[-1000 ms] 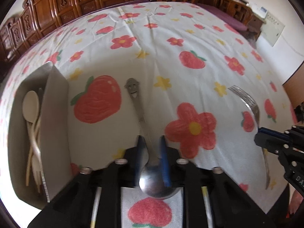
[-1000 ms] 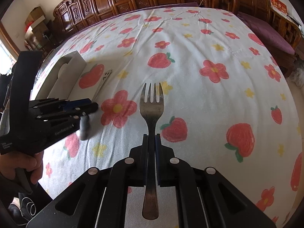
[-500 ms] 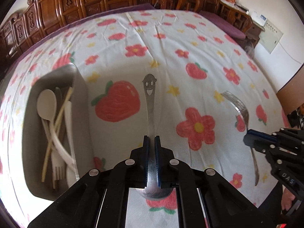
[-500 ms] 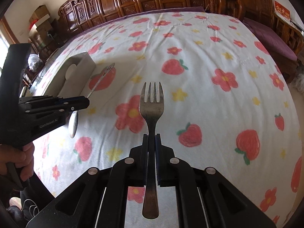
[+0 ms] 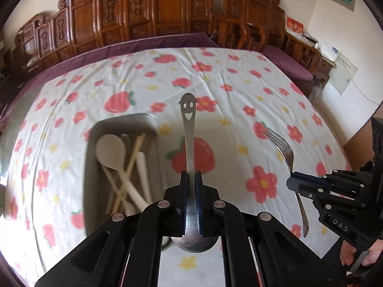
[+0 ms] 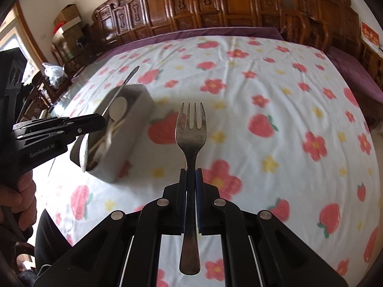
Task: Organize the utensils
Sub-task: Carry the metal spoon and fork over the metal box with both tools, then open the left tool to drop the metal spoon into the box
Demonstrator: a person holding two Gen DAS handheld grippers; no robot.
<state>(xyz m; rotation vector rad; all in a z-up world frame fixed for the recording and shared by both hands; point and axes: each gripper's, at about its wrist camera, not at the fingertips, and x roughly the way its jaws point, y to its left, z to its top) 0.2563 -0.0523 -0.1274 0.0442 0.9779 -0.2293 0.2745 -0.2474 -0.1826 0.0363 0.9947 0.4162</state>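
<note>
My left gripper [image 5: 190, 175] is shut on a steel spoon [image 5: 188, 129] with a smiley-face handle end; the handle points forward and up, the bowl sits back by the camera. It is held in the air just right of the grey utensil box [image 5: 124, 122], which holds a pale spoon [image 5: 110, 150], chopsticks and white utensils. My right gripper [image 6: 190, 172] is shut on a steel fork [image 6: 190, 129], tines up and forward. The fork also shows in the left wrist view [image 5: 284, 150]. The box [image 6: 134, 129] and the left gripper [image 6: 100, 120] show at left in the right wrist view.
The table wears a white cloth [image 5: 239, 95] printed with strawberries and flowers, over a purple cover. Carved wooden chairs [image 5: 167, 12] stand along the far side. A person's hand [image 6: 21, 191] holds the left gripper's handle.
The left gripper closed on the spoon and lifted it off the cloth. Both grippers have risen and tilted up; the box now sits closer to the middle of both views.
</note>
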